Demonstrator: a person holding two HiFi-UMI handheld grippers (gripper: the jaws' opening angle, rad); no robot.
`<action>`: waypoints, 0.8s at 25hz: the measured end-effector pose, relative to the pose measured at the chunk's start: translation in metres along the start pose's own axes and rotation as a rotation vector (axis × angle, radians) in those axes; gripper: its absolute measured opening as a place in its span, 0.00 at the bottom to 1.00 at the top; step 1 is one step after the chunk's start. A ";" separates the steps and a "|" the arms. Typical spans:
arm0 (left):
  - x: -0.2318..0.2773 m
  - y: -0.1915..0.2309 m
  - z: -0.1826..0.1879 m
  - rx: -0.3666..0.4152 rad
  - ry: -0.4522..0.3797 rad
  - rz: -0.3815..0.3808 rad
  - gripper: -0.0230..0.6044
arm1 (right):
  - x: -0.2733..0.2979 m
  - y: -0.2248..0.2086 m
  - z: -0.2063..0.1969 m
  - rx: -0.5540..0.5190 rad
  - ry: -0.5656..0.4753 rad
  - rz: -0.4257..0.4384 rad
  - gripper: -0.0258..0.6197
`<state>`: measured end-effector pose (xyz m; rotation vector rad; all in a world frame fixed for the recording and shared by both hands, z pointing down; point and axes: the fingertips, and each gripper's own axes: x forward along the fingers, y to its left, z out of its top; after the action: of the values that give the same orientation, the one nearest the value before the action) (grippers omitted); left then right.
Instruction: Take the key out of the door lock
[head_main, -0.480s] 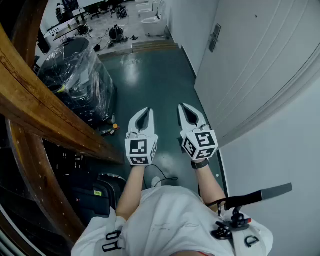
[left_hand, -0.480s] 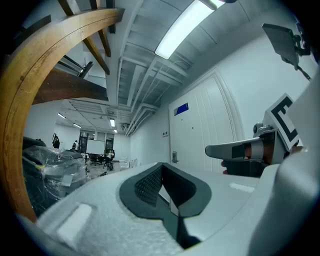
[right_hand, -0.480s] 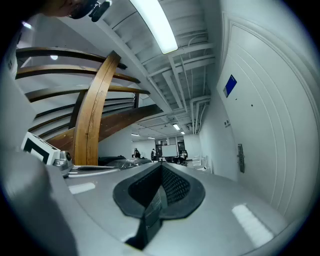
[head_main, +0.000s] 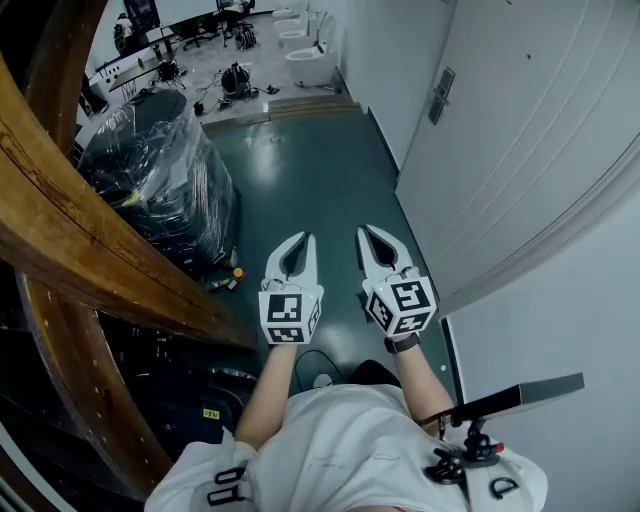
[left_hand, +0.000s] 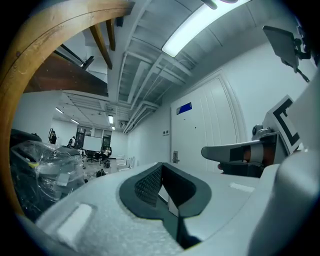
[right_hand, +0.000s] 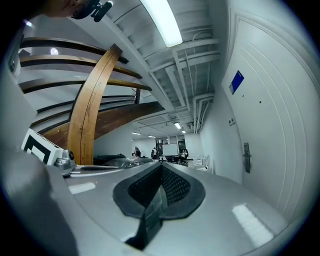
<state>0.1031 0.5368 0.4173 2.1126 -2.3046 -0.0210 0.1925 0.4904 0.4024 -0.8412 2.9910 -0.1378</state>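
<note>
Left gripper (head_main: 303, 243), right gripper (head_main: 367, 234) side by side, level, above green floor (head_main: 300, 170). Jaws of both closed, tips meeting, nothing held. White door (head_main: 520, 130) at 2 o'clock from right gripper. Door handle with lock (head_main: 441, 95) at 1 o'clock, well apart from both; key too small to make out. Wrapped pallet (head_main: 150, 170) at 10 o'clock.
</note>
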 end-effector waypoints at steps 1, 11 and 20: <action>0.005 0.000 -0.004 -0.005 0.007 -0.004 0.04 | 0.004 -0.002 -0.003 0.001 0.012 0.002 0.04; 0.099 0.023 -0.026 -0.014 0.063 0.037 0.04 | 0.085 -0.069 -0.026 0.076 0.097 0.037 0.04; 0.209 0.057 0.000 0.015 0.037 0.147 0.04 | 0.189 -0.137 0.002 0.087 0.067 0.163 0.04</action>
<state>0.0277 0.3333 0.4190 1.9264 -2.4393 0.0374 0.1021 0.2750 0.4116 -0.5940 3.0733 -0.2946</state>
